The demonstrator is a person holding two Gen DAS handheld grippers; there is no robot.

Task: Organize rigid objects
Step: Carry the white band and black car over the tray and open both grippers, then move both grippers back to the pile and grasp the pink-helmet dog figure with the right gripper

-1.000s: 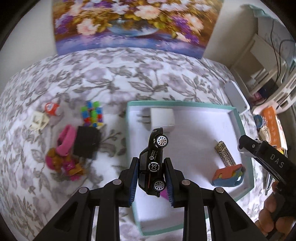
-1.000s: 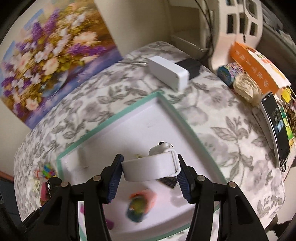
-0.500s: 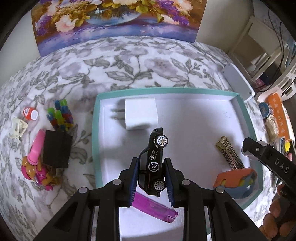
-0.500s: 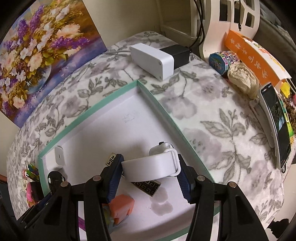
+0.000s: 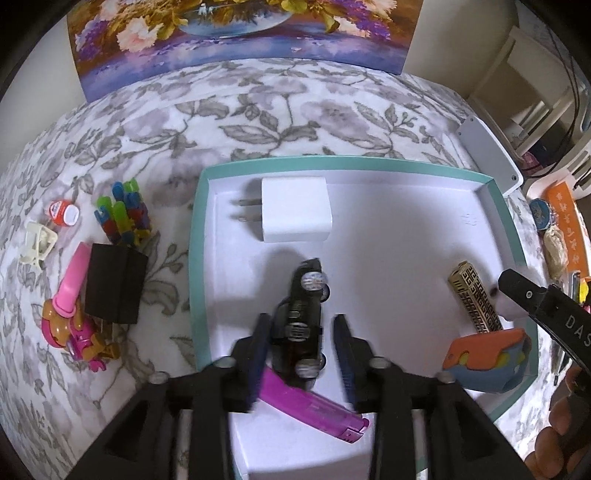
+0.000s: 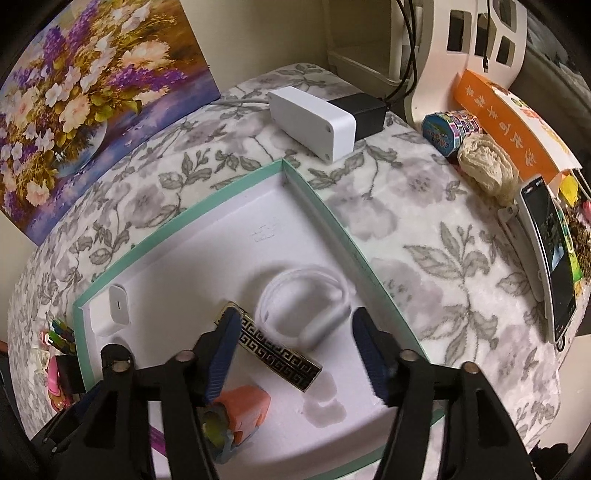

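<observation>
A white tray with a teal rim [image 5: 195,258] lies on the floral cloth. My left gripper [image 5: 301,354] is open above its near edge. The black toy car [image 5: 304,317] lies free between the spread fingers, partly over a purple lighter [image 5: 314,406]. My right gripper [image 6: 295,350] is open too. A white wristband [image 6: 306,306] rests on the tray floor [image 6: 207,266] just ahead of it, touching neither finger. The tray also holds a white charger [image 5: 295,208], a gold patterned lighter [image 6: 277,347] and an orange and blue toy [image 5: 487,365].
Left of the tray lie a black box [image 5: 114,284], coloured clips [image 5: 123,218], a pink toy [image 5: 74,321] and a small white clip [image 5: 37,240]. On the right are a white power box [image 6: 314,118], a phone [image 6: 550,258] and an orange carton [image 6: 509,110]. A flower painting [image 5: 240,33] stands behind.
Both grippers have opened. The left let the toy car go and the right let the white wristband go; both now lie in the tray. Both grippers moved lower over it.
</observation>
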